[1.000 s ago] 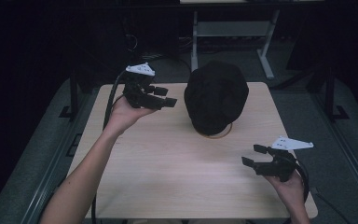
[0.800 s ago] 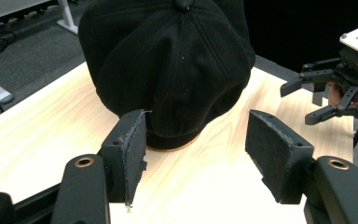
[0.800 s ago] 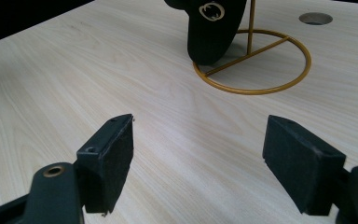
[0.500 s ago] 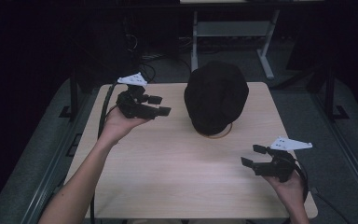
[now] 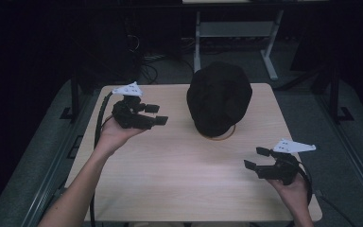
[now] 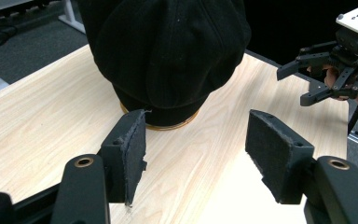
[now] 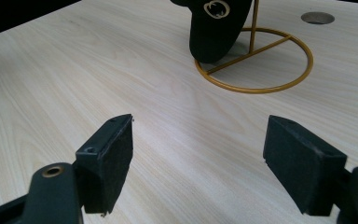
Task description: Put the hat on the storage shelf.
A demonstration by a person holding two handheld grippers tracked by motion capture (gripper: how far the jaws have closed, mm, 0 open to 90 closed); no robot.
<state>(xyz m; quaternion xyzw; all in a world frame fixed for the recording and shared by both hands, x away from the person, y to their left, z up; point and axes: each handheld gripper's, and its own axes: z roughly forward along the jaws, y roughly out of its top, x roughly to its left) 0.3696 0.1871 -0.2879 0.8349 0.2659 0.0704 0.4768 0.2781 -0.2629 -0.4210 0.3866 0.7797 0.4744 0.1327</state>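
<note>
Hat (image 7: 213, 30), gold ring emblem (image 7: 212, 8), unreadable

Your table (image 5: 179, 179) was pale birch-look wood with fine straight grain, plus one small round grey insert (image 7: 317, 17) near the far edge. The soft fabric cap (image 5: 219, 99) was plain black, no pattern, with a gold ring-shaped emblem (image 7: 216, 8) on its underside. It sat on a thin gold wire stand (image 7: 256, 63) with a round gold base ring. Your left gripper (image 5: 157, 115) and right gripper (image 5: 256, 158) were all black, pads matte black, brass-coloured rivets at the joints, each topped by a light grey three-cornered plate. Surroundings were dark; the floor was grey.
</note>
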